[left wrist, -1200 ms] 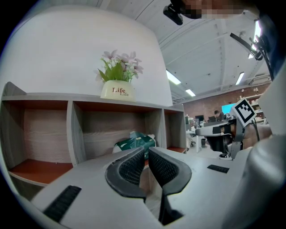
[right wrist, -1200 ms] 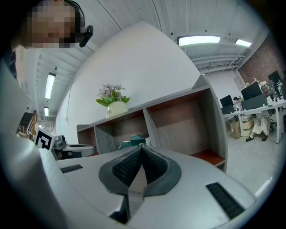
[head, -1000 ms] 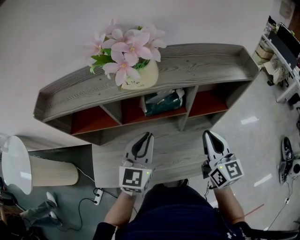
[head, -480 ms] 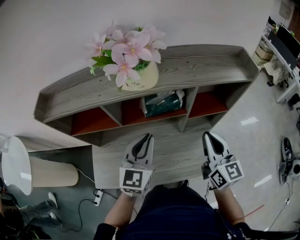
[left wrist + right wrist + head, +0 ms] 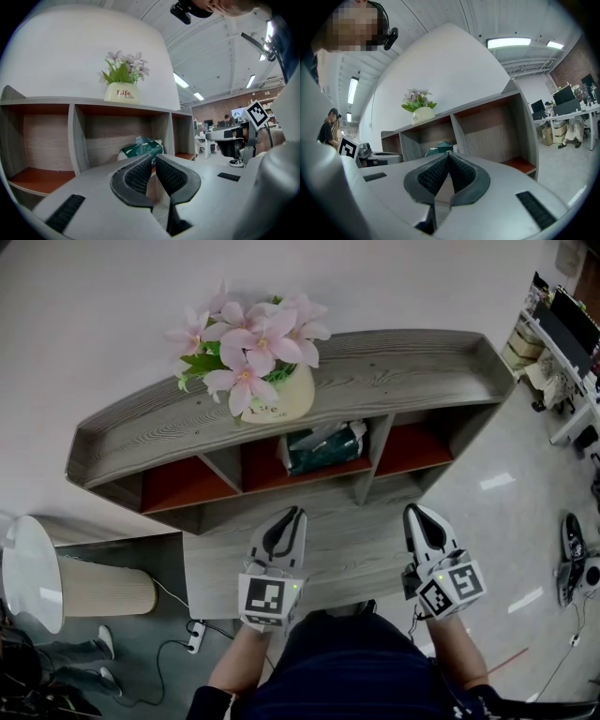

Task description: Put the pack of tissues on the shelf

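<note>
Shelf carries flowerpot atop, tissue pack inside.

A cream pot lettered "Life" is holding pink flowers with green leaves, standing close against the white wall. Down at the left, a beige cylinder with a round white top is sitting on the grey floor, and near it a white power strip is lying with its cables trailing off. At the far right, office desks are crowding the edge, and long ceiling lights are glowing overhead.
</note>
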Action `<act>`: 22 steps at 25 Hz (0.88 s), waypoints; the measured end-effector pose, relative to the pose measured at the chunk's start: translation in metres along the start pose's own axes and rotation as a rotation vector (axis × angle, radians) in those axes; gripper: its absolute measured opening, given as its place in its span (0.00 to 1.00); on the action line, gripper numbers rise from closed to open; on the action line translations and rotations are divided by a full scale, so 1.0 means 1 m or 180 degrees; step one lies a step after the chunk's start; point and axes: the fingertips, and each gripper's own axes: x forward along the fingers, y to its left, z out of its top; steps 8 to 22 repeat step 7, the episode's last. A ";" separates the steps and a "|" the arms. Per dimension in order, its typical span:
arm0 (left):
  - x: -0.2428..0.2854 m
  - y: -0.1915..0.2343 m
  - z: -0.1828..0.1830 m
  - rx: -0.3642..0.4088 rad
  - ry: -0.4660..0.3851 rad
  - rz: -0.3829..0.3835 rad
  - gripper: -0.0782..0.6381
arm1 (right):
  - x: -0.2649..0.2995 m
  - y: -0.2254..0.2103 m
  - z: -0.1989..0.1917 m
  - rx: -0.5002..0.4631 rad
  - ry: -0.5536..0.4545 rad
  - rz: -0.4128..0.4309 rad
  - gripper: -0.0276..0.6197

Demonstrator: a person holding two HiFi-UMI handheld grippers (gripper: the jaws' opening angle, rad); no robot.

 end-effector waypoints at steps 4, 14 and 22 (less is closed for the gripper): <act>0.001 0.001 0.001 0.0008 -0.0009 -0.0007 0.17 | -0.002 0.000 0.000 -0.0003 0.0004 -0.0016 0.06; 0.003 0.002 0.001 0.0051 0.0008 0.0005 0.17 | -0.004 0.001 0.000 0.0006 0.0016 -0.0031 0.06; 0.003 0.002 0.001 0.0051 0.0008 0.0005 0.17 | -0.004 0.001 0.000 0.0006 0.0016 -0.0031 0.06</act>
